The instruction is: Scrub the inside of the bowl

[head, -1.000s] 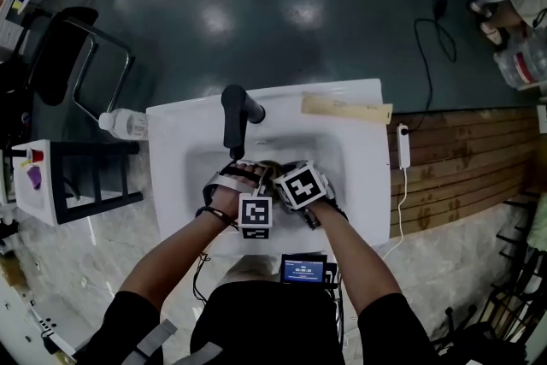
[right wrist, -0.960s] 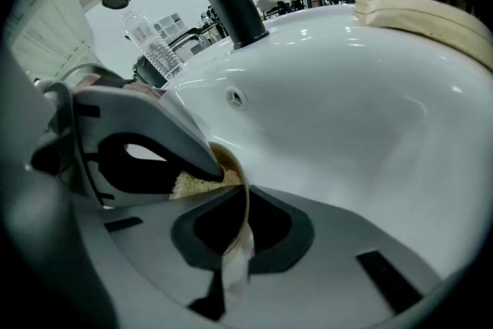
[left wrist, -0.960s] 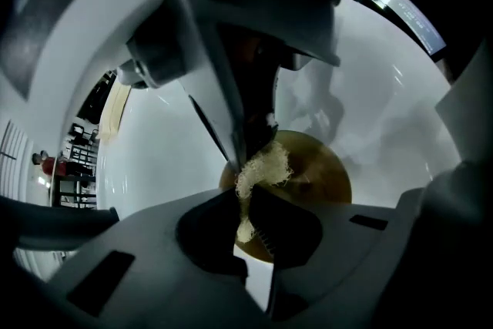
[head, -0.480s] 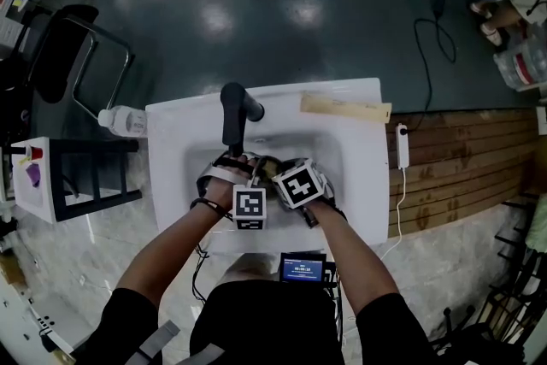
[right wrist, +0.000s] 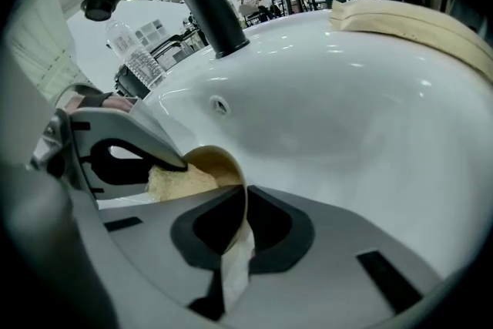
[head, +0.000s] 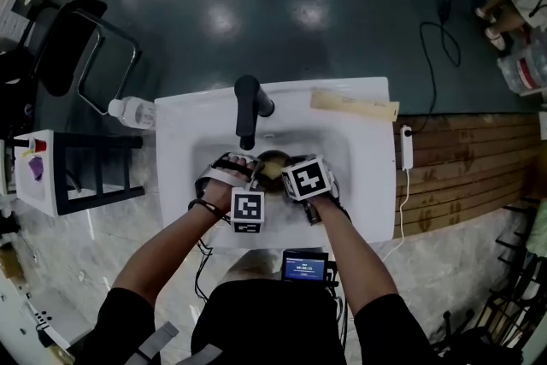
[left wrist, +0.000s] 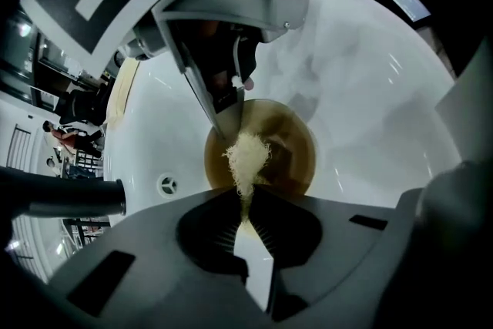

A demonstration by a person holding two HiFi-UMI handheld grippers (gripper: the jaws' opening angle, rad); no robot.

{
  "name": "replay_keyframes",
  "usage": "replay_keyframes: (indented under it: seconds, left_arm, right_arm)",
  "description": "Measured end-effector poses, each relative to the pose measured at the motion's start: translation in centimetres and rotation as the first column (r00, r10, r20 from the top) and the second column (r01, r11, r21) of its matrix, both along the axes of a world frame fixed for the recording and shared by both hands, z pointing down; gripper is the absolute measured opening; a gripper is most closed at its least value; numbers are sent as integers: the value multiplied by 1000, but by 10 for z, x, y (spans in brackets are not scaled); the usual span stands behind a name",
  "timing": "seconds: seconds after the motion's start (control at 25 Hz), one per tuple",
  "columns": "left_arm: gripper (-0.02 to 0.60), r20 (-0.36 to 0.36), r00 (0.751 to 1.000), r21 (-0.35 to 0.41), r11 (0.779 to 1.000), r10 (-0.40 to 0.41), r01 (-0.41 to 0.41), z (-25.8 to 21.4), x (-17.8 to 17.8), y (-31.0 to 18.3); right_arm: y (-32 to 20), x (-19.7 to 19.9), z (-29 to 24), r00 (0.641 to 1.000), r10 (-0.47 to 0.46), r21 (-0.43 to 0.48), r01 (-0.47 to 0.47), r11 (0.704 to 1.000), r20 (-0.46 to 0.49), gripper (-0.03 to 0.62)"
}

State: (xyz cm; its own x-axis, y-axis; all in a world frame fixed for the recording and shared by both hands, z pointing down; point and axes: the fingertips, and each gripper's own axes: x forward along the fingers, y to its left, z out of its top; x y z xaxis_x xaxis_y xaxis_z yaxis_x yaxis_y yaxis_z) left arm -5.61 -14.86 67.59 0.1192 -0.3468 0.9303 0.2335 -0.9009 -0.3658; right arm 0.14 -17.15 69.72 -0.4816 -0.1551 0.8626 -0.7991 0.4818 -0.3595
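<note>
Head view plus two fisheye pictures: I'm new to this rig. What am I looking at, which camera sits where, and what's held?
No robot here: a person stands at a white sink holding a two-jaw gripper in each hand. The head view looks down from the person's head; each gripper view rides on its gripper and looks along its jaws. The left gripper is shut on a pale scrubbing pad, inside the brown bowl. The right gripper is clamped on the bowl's rim. A black faucet stands behind; a beige strip lies on the sink's ledge.
</note>
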Motion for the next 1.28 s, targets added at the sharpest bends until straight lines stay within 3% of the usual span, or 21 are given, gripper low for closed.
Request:
replay_keyframes:
  seconds: [0.56,0.88,1.28]
  left_arm:
    - [21,-57,997,-78,995,60,-64,4,20,51]
    - [21,-111,993,-123,991,47,-61,6,41,54]
    - [21,-114,993,-132,990,42,-57,11,54,36]
  right_arm:
    - [0,1,1,999,45,-8,-46,999,-7,18]
    - [6,-3,5,998,52,-44,-51,998,21,18]
    - [8,-5,3,999,5,-38,-3,999,45,18]
